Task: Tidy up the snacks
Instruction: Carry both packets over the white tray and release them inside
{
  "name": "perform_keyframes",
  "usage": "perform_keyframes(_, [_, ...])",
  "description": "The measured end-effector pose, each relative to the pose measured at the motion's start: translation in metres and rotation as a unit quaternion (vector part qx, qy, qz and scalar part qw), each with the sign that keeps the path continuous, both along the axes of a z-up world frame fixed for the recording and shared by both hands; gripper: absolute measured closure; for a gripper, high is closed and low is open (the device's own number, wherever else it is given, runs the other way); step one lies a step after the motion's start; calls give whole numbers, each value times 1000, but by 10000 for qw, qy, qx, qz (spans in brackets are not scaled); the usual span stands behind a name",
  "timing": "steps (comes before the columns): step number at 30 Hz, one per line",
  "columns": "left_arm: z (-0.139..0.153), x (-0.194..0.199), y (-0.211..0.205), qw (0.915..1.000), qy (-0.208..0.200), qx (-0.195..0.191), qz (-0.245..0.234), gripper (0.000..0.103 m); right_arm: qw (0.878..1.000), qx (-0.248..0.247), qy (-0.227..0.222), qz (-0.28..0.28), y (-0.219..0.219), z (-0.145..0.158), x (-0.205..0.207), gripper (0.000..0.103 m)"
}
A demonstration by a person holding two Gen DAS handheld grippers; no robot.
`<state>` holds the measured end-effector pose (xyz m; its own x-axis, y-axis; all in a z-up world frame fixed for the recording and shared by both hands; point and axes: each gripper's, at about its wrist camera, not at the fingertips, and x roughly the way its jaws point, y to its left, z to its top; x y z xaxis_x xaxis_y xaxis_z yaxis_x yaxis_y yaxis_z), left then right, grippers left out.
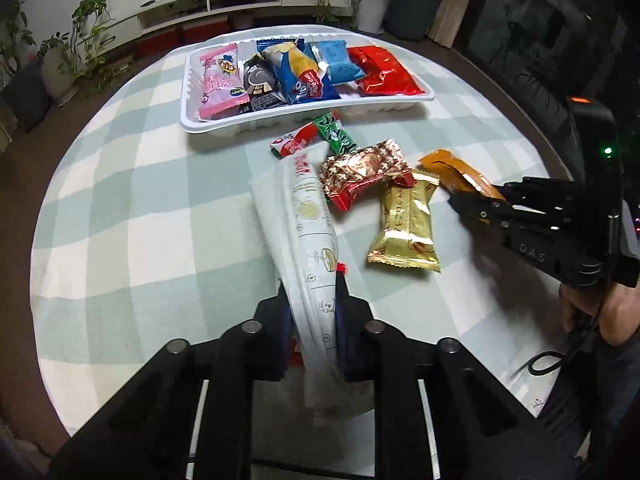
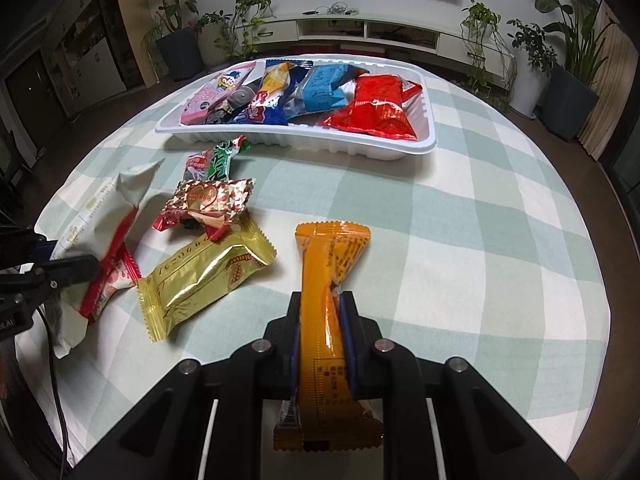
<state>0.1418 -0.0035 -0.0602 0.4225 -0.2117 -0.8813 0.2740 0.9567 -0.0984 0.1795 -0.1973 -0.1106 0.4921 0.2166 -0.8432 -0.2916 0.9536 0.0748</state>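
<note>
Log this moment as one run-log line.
left gripper: shut on white packet | right gripper: shut on orange bar | tray: part-filled

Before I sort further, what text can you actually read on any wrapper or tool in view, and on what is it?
"D A S": on the right gripper body, seen from the left wrist.
"Monte": on the gold packet, partly creased.
Pink packet in the white tray: cartoon lettering, not legible.
White packet, orange bar, blue packets: print too small or blurred.
</note>
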Motion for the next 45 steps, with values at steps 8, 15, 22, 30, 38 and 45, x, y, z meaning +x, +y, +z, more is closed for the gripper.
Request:
perform_keyframes(8, [9, -5, 14, 9981, -24, -599, 119, 90, 9996, 279, 31, -12, -4, 4, -2, 87])
perform_keyframes(15, [31, -6, 37, 9910, -171, -1299, 260, 90, 9949, 988, -13, -220, -23, 15, -4, 87])
perform_keyframes(22, [54, 9, 62, 9841, -369, -1702, 350, 90, 9804, 1892, -58, -549, -56, 34, 0, 87])
perform_keyframes(30, [91, 66, 80, 9816, -760, -1710, 372, 90, 9674, 2334, -496, -847, -90, 92, 36, 87])
perform_keyframes(38, [106, 158, 75, 9836, -871, -1556, 256, 90, 9720, 2093, -938, -507, -37, 143, 112, 87])
perform_keyframes(45, [62, 215, 63, 9897, -601, -1281, 235, 90, 9821, 1686, -625, -554, 14, 102, 173, 87])
